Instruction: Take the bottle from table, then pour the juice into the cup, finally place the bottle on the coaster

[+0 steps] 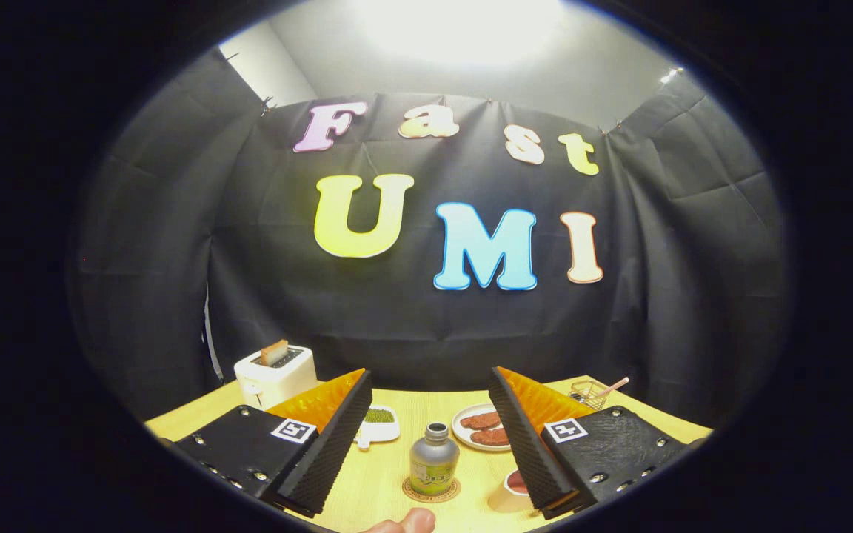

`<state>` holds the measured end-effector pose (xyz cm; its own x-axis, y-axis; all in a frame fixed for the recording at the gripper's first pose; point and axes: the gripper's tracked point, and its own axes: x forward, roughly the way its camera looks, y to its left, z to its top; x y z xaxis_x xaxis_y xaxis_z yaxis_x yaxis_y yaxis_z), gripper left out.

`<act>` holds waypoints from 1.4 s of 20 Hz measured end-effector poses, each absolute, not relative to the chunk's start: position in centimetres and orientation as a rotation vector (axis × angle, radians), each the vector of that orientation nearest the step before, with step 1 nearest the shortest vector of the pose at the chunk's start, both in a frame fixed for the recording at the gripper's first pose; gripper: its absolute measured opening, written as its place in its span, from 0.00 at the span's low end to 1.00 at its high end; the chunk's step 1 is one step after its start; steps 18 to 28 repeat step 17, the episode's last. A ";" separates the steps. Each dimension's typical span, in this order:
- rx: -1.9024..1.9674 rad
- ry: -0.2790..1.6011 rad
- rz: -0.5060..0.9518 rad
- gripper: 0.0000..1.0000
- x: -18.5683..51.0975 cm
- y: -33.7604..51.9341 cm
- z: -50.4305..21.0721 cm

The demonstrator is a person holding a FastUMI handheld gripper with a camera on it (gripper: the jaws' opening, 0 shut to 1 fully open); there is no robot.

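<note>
A small bottle (434,463) with a grey neck and a yellow-green label stands upright on a round brown coaster (431,490) on the yellow wooden table (412,422). It sits between my two fingers, a little ahead of their tips, touching neither. My gripper (434,396) is open, its fingers spread wide to either side of the bottle. A pale cup (509,490) holding red juice stands just right of the coaster, partly hidden behind my right finger (526,444).
A white toaster (275,374) with a slice in it stands at the back left. A white dish of green stuff (378,422) and a plate with two brown patties (482,428) lie beyond the bottle. A wire basket (591,392) sits back right. A fingertip (408,523) shows at the near edge.
</note>
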<state>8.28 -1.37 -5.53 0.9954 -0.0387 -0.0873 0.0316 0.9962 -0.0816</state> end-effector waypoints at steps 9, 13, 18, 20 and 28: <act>-0.021 0.078 -0.011 0.97 5.9 -2.7 -2.2; -0.029 0.081 0.004 0.97 6.0 -2.1 -2.5; -0.014 0.081 0.011 0.97 5.9 -2.6 -3.1; -0.014 0.081 0.011 0.97 5.9 -2.6 -3.1; -0.014 0.081 0.011 0.97 5.9 -2.6 -3.1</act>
